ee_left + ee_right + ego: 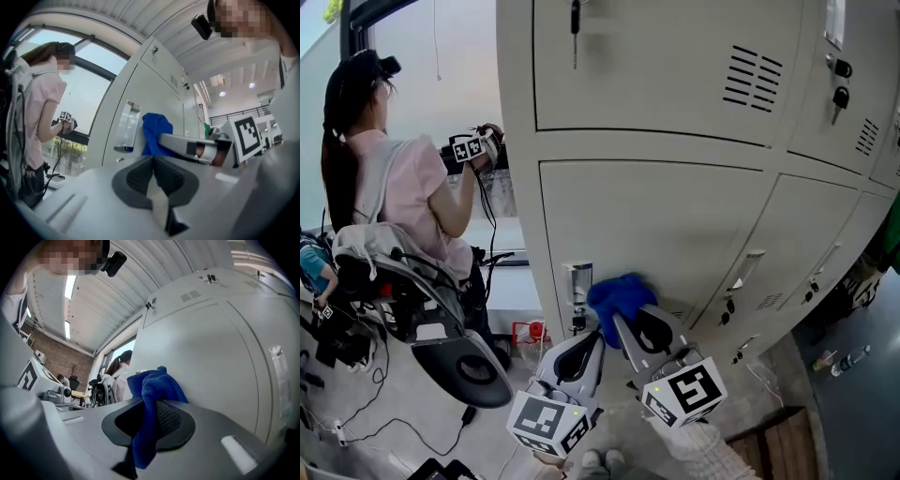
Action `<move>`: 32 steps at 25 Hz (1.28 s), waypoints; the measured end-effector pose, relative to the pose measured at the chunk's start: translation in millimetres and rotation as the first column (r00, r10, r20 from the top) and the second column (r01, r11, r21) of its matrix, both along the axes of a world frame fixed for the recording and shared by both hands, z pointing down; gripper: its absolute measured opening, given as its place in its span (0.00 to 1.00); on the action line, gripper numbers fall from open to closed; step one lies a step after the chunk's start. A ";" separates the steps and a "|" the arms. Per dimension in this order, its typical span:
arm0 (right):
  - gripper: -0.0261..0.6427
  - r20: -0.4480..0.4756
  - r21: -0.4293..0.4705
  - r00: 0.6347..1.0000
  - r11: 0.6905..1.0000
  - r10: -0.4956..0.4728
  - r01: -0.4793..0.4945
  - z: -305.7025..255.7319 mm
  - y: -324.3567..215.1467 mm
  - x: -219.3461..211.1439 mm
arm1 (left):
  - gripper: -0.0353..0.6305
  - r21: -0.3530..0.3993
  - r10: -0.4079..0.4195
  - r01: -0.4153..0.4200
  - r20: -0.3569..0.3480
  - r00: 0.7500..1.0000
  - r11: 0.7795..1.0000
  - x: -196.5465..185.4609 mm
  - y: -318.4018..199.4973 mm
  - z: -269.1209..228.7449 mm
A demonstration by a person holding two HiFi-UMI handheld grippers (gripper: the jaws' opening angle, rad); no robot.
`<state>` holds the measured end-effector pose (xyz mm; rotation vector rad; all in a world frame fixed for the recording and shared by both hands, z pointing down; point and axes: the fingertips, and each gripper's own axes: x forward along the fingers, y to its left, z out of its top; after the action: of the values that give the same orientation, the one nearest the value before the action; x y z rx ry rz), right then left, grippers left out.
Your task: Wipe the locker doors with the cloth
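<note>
We hold the right gripper [630, 323] up to the grey lockers, its 2 jaws closed on a bunched blue cloth [621, 295]. In the right gripper view the fabric runs down between the dark ribbed pads and hangs out below them, while the rest bulges out past the tips. The bundle sits against the lower locker door [675, 220], near its left edge and just right of the clear label holder [577, 284] fixed there. We cannot tell how firmly it presses on the metal. Our left gripper [586, 349] hovers just beside and slightly below the right one. Its jaws are drawn together with nothing between them, and it does not touch the door. Both marker cubes face up toward us. Above, the upper locker door [656, 66] has a key [575, 19] hanging in its lock and a set of vent slots [753, 75] at its right. Off to the left, well apart from us, another person [398, 192] in a pink top stands facing away and holds a gripper of their own raised.
</note>
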<state>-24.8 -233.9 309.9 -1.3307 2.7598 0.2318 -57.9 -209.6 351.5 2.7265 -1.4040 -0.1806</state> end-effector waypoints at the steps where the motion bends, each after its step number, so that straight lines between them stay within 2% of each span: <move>1: 0.12 0.002 0.033 1.000 0.999 0.006 -0.006 -14.8 0.3 3.4 | 0.05 0.021 0.004 -0.004 -0.005 1.000 1.000 2.2 -1.8 -10.4; 4: 0.12 0.012 0.133 1.000 0.991 0.023 -0.024 -60.1 2.5 12.9 | 0.05 0.092 0.018 -0.017 -0.013 1.000 0.996 9.0 -5.8 -43.8; 8: 0.12 0.033 0.262 0.998 0.963 0.049 -0.056 -119.4 4.7 27.7 | 0.05 0.191 0.040 -0.038 -0.005 0.999 0.981 16.7 -8.8 -85.8; 13: 0.12 0.031 0.367 0.997 0.927 0.074 -0.080 -171.9 2.3 38.4 | 0.05 0.258 0.044 -0.043 0.001 0.999 0.965 19.2 -12.2 -114.1; 25: 0.12 0.043 0.384 0.997 0.920 0.071 -0.082 -178.7 -4.9 36.5 | 0.05 0.283 0.039 -0.039 0.008 0.999 0.958 17.2 -23.2 -121.7; 32: 0.12 0.043 0.332 0.996 0.939 0.074 -0.084 -150.5 -6.9 36.2 | 0.05 0.243 0.030 -0.031 0.009 1.000 0.970 14.6 -24.1 -105.6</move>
<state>11.4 -240.8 159.5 -1.3383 2.4969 0.6475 -43.4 -233.7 245.9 2.9423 -1.4273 -0.3672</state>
